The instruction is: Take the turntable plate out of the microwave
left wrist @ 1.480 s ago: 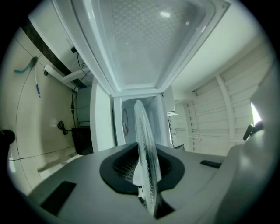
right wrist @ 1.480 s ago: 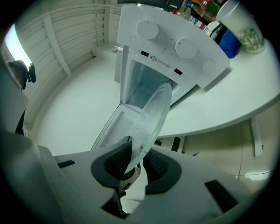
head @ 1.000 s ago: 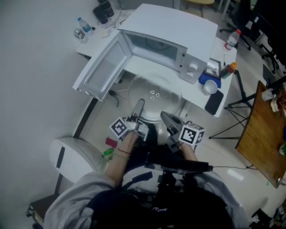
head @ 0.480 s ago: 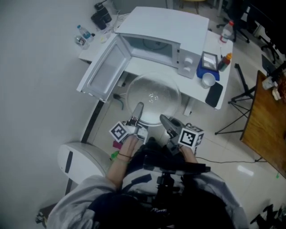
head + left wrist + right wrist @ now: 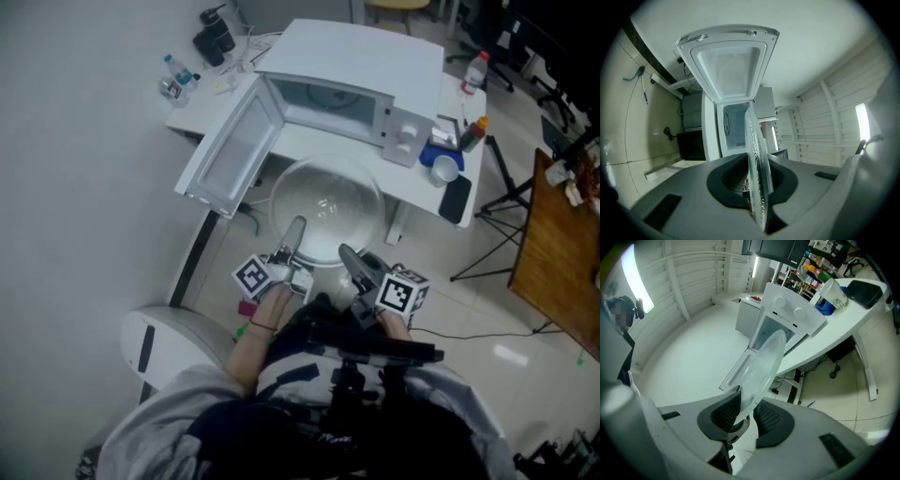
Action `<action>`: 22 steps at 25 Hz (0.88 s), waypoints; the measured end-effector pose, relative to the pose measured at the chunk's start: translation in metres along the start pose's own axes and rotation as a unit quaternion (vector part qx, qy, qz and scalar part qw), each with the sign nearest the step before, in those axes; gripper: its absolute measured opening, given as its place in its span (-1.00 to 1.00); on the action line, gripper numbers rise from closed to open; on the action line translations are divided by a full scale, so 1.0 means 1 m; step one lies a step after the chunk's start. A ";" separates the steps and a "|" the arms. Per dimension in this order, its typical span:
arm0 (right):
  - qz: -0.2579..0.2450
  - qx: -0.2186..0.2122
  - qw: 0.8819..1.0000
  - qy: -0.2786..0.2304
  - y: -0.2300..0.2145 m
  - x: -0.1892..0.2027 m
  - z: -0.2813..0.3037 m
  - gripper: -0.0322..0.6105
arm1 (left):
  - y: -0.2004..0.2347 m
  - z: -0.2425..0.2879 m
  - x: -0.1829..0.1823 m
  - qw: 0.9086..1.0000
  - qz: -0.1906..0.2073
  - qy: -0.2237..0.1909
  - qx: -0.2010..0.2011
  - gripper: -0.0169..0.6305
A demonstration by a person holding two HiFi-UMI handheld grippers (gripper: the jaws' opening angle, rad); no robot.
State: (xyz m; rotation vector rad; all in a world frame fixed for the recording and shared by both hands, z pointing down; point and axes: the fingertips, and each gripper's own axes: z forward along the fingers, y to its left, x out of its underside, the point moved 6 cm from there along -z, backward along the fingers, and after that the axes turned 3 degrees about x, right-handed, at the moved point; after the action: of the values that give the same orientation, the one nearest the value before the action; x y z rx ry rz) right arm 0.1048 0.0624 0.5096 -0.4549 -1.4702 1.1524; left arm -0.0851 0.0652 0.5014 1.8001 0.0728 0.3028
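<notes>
Glass rim pinched tight in my left gripper [image 5: 296,228], jaws nearly together. So the turntable plate [image 5: 326,202] hangs in front of the open microwave [image 5: 366,66], a bit further out than a second ago. My right gripper [image 5: 346,251] still clamps its other side, jaws half spread.

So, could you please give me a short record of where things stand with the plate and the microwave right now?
turntable plate: outside the microwave, held up in front of it
left claw: shut on the plate's near rim
right claw: shut on the plate's near rim
microwave door: open
table: bears the microwave
</notes>
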 end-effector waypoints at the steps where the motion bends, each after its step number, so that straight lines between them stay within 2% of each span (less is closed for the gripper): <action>1: -0.001 0.001 1.000 -0.003 0.002 0.001 0.002 -0.61 | 0.000 -0.001 -0.003 1.000 -0.004 0.001 0.000 -0.90; 5: -0.012 0.021 1.000 -0.008 0.009 0.007 0.011 -0.61 | 0.001 -0.008 -0.016 1.000 -0.012 0.008 0.006 -0.90; 17: -0.014 0.034 0.999 -0.022 0.026 0.022 0.036 -0.61 | 0.011 -0.018 -0.044 0.999 -0.034 0.023 0.018 -0.90; 22: -0.029 0.055 0.998 -0.013 0.024 0.024 0.039 -0.61 | 0.011 -0.017 -0.050 0.999 -0.040 0.025 0.024 -0.90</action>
State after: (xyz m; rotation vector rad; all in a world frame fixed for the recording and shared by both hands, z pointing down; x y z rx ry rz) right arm 0.0555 0.0773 0.5081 -0.3205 -1.4262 1.1898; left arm -0.1384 0.0681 0.5069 1.8324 0.1890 0.2917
